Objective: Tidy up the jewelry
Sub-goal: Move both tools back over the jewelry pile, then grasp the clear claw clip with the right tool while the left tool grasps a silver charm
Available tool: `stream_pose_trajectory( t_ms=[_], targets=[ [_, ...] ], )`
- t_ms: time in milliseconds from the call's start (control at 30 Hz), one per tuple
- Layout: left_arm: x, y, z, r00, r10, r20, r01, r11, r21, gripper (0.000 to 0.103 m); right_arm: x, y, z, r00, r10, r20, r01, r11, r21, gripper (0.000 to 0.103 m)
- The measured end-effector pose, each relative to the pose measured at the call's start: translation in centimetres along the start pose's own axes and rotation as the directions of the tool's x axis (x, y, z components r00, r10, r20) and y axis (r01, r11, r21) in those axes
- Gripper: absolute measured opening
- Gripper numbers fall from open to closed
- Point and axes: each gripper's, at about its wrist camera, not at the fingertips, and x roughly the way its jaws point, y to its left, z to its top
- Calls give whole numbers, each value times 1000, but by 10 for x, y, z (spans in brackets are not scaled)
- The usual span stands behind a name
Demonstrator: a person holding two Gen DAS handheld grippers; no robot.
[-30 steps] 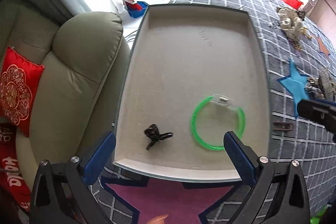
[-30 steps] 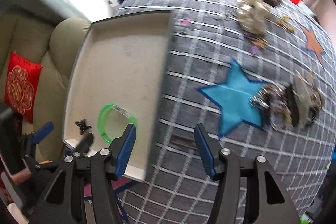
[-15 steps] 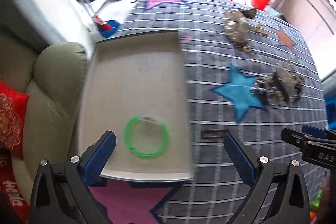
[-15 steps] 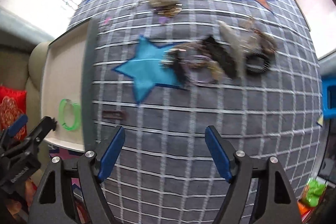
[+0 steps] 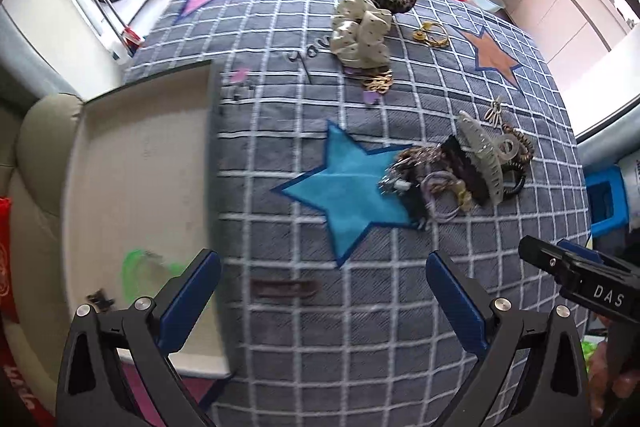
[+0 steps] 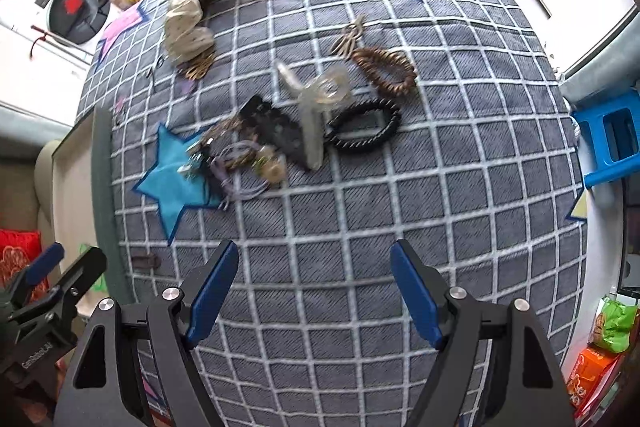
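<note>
A beige tray (image 5: 132, 187) lies at the table's left edge and holds a green bangle (image 5: 138, 269) and a small dark clip (image 5: 102, 297). A brown hair clip (image 5: 284, 289) lies on the cloth beside the tray. A jewelry pile with a grey claw clip (image 5: 482, 157) sits right of the blue star; in the right wrist view the claw clip (image 6: 304, 115) lies by a black hair tie (image 6: 366, 125) and a brown bead bracelet (image 6: 386, 67). My left gripper (image 5: 322, 293) is open and empty above the cloth. My right gripper (image 6: 312, 285) is open and empty in front of the pile.
A cream dotted scrunchie (image 5: 360, 31) and gold earrings (image 5: 432, 35) lie at the far side. A sofa (image 5: 36, 163) stands left of the table, a blue stool (image 6: 608, 139) to the right. The grey checked cloth (image 6: 440, 195) covers the table.
Both grippers have swung to the right, away from the tray and toward the jewelry pile. The tray has slid to the left edge of both views. Both stay open.
</note>
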Motion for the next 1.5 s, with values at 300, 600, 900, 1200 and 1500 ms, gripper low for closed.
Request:
stream_pose_trajectory(
  t_ms=[300,600,900,1200,1500],
  targets=[
    [38,-25,27,999,-39,-10,39,999,2,102,21,-11,31,1000,6,4,-6,1000,-1,81],
    [71,-38,39,997,-62,-50,63,998,14,83,40,-6,53,999,32,17,-32,999,-16,77],
    [82,-42,42,995,-80,-59,81,997,14,52,56,4,67,1000,18,15,-17,999,-34,50],
    [79,-43,38,994,-103,-37,103,994,22,31,55,7,66,999,17,35,-15,999,-46,12],
    [72,-49,35,987,-162,-24,163,985,55,12,44,7,65,998,15,66,-12,999,-52,8]
  ],
)
